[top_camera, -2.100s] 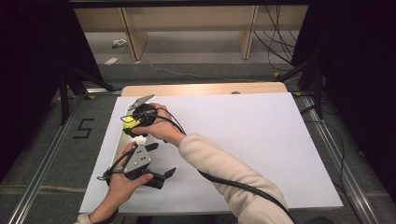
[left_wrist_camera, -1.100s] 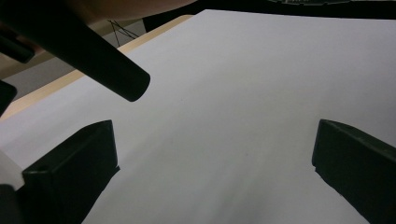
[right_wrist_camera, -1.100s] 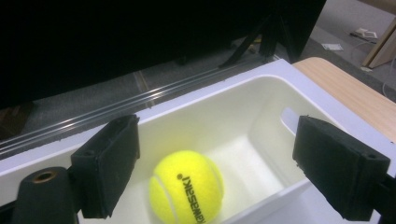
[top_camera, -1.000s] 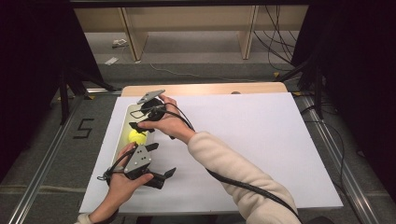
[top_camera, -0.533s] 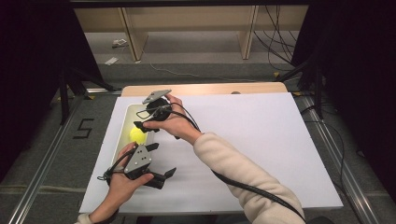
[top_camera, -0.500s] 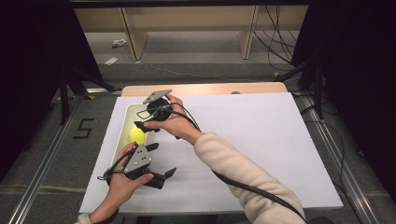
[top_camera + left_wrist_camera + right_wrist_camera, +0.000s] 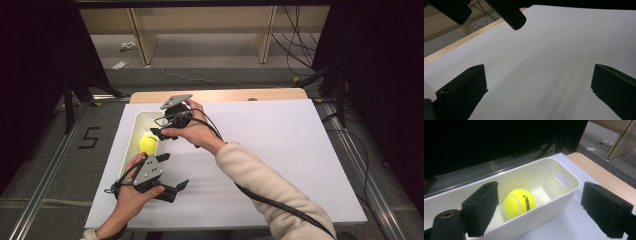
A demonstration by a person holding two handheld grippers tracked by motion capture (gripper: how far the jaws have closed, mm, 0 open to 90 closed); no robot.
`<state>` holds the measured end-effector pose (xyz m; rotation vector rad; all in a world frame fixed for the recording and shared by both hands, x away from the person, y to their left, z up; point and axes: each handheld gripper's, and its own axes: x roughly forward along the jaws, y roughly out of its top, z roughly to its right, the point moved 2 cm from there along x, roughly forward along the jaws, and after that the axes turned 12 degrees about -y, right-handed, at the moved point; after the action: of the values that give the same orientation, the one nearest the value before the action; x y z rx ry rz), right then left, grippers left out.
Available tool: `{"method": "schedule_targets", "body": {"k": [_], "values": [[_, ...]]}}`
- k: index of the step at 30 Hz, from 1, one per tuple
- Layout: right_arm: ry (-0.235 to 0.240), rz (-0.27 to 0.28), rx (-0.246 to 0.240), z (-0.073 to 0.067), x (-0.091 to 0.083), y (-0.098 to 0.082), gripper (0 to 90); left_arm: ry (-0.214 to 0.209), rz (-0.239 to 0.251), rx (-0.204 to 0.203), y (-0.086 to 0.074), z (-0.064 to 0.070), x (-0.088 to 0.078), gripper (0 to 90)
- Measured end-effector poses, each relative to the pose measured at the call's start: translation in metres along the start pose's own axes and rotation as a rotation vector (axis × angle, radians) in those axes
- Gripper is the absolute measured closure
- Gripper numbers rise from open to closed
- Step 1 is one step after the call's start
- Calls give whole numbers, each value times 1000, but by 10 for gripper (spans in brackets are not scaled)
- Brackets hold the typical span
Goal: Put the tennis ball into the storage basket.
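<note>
While the tennis ball [image 7: 519, 203] lies loose in the white bin [image 7: 564, 195], both tools are empty.
The right gripper [image 7: 156, 133], jaws spread, hangs over the bin; best lifted straight clear of its rim. The left gripper [image 7: 176, 188], also wide open, rests beside the bin.

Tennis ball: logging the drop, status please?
Right tool open, empty, beside bin. Left tool open over white sheet. Tennis ball lies in white bin. Nothing blocking.
</note>
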<state>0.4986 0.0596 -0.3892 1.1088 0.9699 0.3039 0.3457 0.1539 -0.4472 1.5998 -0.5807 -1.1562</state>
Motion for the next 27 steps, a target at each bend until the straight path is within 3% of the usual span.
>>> {"method": "schedule_targets", "body": {"k": [27], "values": [[-30, -2, 36, 23, -23, -19, 154, 5, 3, 1, 0, -1, 0, 0]]}}
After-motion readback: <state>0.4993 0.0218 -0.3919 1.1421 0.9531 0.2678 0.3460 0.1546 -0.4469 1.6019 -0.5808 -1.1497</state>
